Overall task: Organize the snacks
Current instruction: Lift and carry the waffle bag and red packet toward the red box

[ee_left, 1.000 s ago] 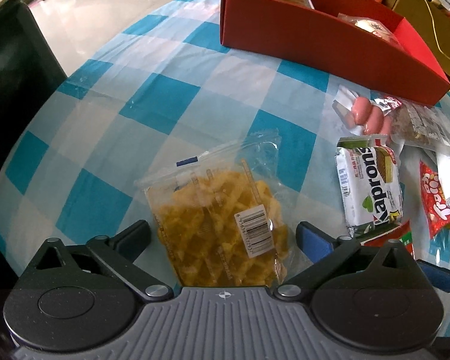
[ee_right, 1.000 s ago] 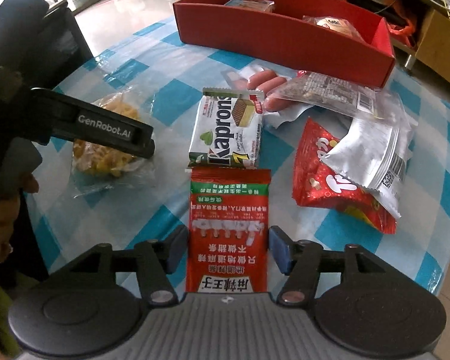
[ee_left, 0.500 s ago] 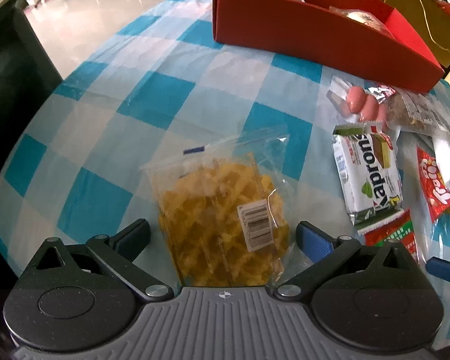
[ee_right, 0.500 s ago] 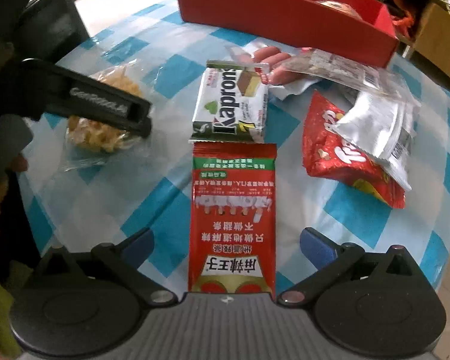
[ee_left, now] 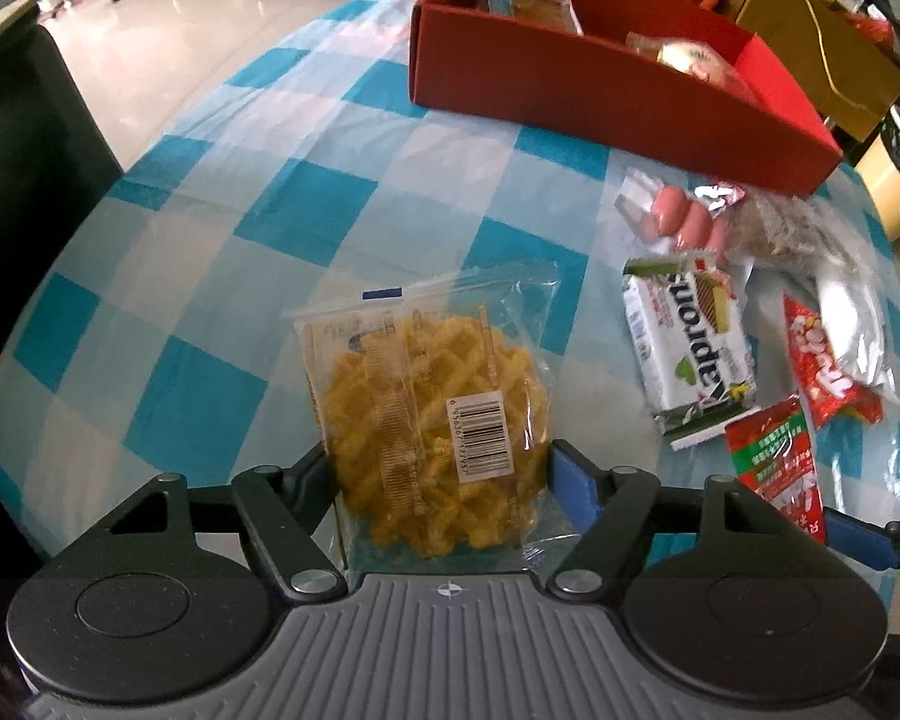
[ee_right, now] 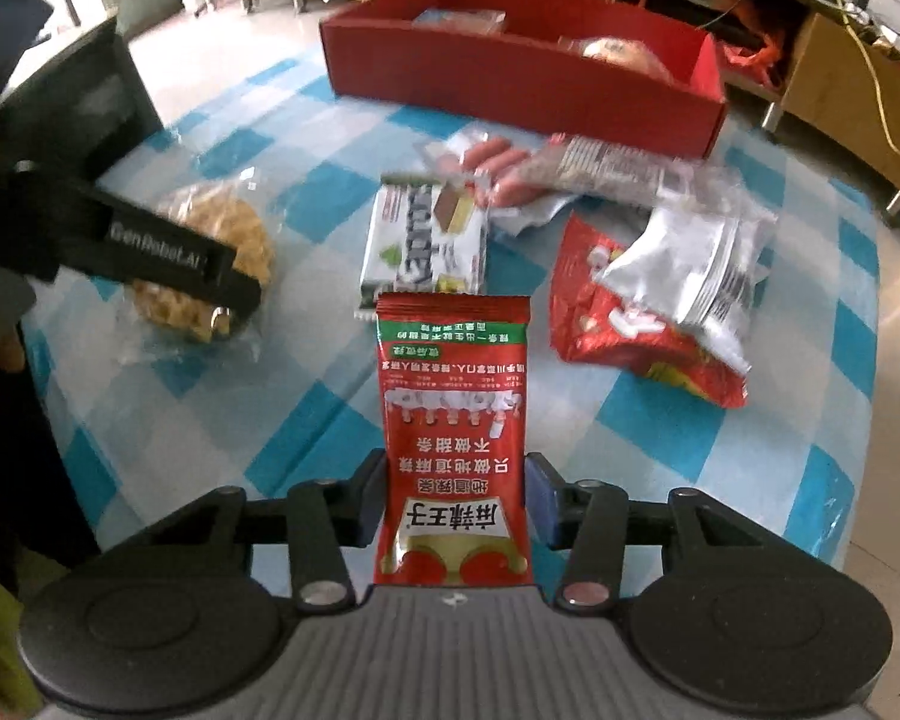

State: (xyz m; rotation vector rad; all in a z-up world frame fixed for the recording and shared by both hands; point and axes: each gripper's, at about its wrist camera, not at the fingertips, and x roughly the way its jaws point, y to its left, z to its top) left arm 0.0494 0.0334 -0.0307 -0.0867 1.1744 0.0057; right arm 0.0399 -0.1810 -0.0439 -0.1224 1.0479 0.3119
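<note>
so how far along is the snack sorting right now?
Early. Done: two packets lie in the red box. In hand: the right gripper is shut on the red sachet; the left gripper's jaws are closing around the yellow snack bag. Left on the tablecloth: the wafer pack, sausages, the silver pouch and the red bag beneath it.

Each view is taken from just behind its own tongs, angled steeply down and forward, close over the checked desk (ee_left: 168,276). The red box (ee_left: 600,90) lies well beyond both — shared too are the loose packets between, seen from either side.
</note>
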